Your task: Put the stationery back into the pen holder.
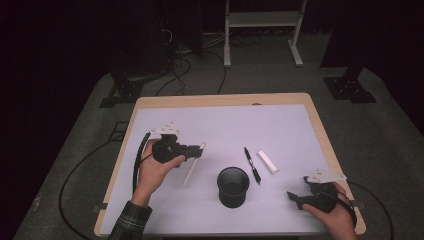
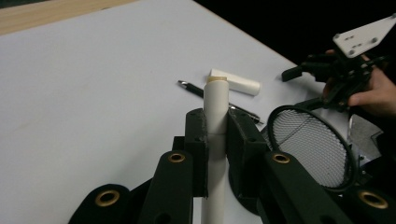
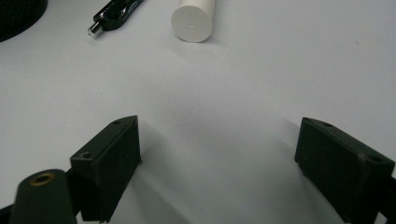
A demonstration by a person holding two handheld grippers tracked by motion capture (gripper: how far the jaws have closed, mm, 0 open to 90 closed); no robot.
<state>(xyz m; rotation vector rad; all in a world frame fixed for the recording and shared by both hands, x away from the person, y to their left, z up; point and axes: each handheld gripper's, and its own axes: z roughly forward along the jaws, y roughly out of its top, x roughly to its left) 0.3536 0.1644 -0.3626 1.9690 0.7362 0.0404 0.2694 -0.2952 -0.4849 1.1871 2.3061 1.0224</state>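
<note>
1. In the high view the table (image 1: 150, 102) takes the middle of the frame, and the mesh cup (image 1: 233, 186) stands on it at lower centre.
2. The pen (image 1: 252, 165) lies just to the upper right of the cup, and the short cylinder (image 1: 267, 161) lies just right of the pen.
3. The long tube (image 1: 192, 168) lies left of the cup, slanting, its upper end between the jaws of the left gripper (image 1: 200, 150).
4. The right gripper (image 1: 295, 199) sits at the lower right, well right of the cup, below the short cylinder.
</note>
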